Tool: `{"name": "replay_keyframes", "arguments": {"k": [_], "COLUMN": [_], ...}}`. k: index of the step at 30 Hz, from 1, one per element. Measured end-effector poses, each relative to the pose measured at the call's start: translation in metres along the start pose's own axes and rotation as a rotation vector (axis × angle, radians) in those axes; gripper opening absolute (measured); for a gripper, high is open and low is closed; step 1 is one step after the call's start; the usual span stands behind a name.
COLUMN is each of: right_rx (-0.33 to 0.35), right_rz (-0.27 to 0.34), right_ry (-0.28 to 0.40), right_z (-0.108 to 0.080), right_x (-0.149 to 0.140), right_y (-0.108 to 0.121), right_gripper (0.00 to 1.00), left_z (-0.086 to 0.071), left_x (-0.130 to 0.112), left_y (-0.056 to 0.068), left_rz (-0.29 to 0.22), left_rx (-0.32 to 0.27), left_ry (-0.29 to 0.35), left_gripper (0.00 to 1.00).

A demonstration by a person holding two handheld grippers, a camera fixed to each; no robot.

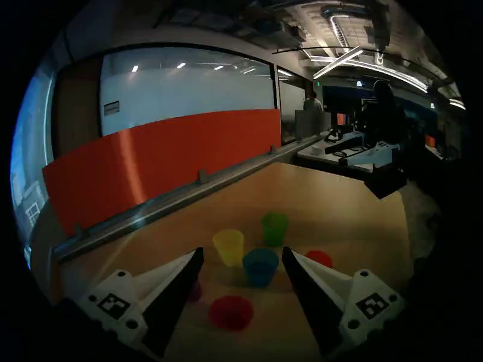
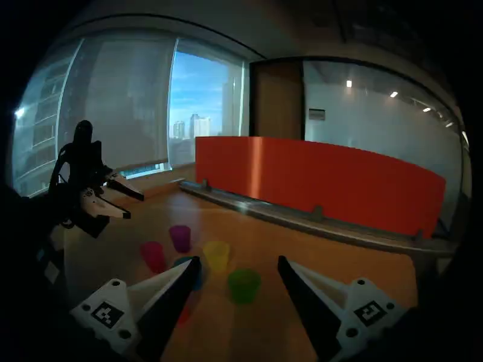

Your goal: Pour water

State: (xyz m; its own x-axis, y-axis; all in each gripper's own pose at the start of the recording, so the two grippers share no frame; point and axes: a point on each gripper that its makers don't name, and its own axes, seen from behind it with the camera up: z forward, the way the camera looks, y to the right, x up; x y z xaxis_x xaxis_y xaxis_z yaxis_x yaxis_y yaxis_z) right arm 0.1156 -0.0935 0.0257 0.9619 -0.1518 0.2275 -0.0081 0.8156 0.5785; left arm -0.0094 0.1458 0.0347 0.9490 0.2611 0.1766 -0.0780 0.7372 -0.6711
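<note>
My left gripper hangs over the wooden counter, fingers spread apart with nothing between them. Ahead of it small cups stand in a loose cluster: the yellow cup just beside the blue cup, the green cup behind them, the red cup nearest me. My right gripper is spread and empty too, with the purple cup farther off. An orange panel backs the counter.
</note>
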Motion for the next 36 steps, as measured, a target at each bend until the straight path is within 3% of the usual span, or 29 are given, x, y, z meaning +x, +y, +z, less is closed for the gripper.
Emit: {"name": "replay_keyframes", "arguments": {"k": [12,36], "right_rx": [0.007,0.023], "right_rz": [0.011,0.031], "right_ry": [-0.047,-0.063], "right_z": [0.014,0.032], "right_x": [-0.022,-0.043], "right_y": [0.004,0.010], "right_gripper": [1.00,1.00], "left_z": [0.024,0.071], "left_x": [-0.027,-0.074], "left_y": [0.010,0.028], "left_rz": [0.036,0.038], "left_rx": [-0.058,-0.127], "left_ry": [-0.088,-0.254], "left_gripper": [0.97,0.97]}}
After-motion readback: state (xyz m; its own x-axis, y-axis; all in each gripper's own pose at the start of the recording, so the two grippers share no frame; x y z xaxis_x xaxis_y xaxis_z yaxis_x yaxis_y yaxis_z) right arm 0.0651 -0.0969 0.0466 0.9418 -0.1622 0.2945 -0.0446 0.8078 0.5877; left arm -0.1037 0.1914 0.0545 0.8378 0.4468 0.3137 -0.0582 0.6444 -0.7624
